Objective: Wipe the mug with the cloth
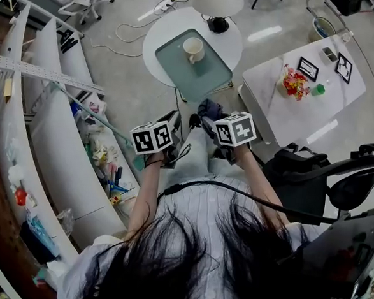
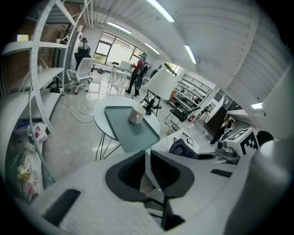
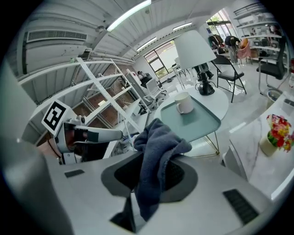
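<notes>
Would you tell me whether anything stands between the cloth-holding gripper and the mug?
Nothing visible does: only open floor lies between the right gripper, shut on the cloth, and the mug on its tray.

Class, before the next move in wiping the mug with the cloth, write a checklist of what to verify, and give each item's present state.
1. Dark blue cloth gripped: ok, the right hand-held gripper has its jaws shut on it.
2. White ceramic mug upright: ok, it stands on the teal rectangular tray.
3. Left hand-held gripper ready to steady the mug: not ok, it is empty but its jaws are together.
4. Hand-held grippers at the mug: not ok, both are well short of the tray.
5. Mug contents: cannot tell.
</notes>
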The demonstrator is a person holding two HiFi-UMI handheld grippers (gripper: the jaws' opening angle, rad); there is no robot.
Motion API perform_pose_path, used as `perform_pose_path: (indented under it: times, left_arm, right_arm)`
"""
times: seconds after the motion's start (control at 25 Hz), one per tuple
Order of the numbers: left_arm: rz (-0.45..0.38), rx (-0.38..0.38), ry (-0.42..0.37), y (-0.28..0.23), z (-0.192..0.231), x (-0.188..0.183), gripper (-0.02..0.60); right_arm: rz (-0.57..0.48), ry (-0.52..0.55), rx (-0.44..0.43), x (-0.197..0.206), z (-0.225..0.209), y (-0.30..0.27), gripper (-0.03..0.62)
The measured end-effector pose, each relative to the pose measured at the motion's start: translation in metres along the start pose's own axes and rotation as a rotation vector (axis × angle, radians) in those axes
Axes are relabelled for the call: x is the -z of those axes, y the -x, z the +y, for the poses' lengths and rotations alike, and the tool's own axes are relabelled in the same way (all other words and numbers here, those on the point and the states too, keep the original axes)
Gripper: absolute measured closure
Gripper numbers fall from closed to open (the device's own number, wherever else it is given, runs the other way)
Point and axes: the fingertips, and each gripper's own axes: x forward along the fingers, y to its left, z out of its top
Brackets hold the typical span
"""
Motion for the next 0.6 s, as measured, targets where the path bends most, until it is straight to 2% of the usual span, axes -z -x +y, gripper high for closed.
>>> perform_pose_path:
  times: [0.32,0.6]
  left_arm:
    - [0.004,-0.058,0.011,0.042,0.024,0.028,0.532]
    - [0.008,-0.040,-0.042,0.059,0.035,0.030,0.532]
  right_arm:
    - [0.007,0.007,-0.022,0.013,0.023,-0.008,0.500]
    - [0.031,-0.021,-0.004,0.027,0.039,-0.022,0.500]
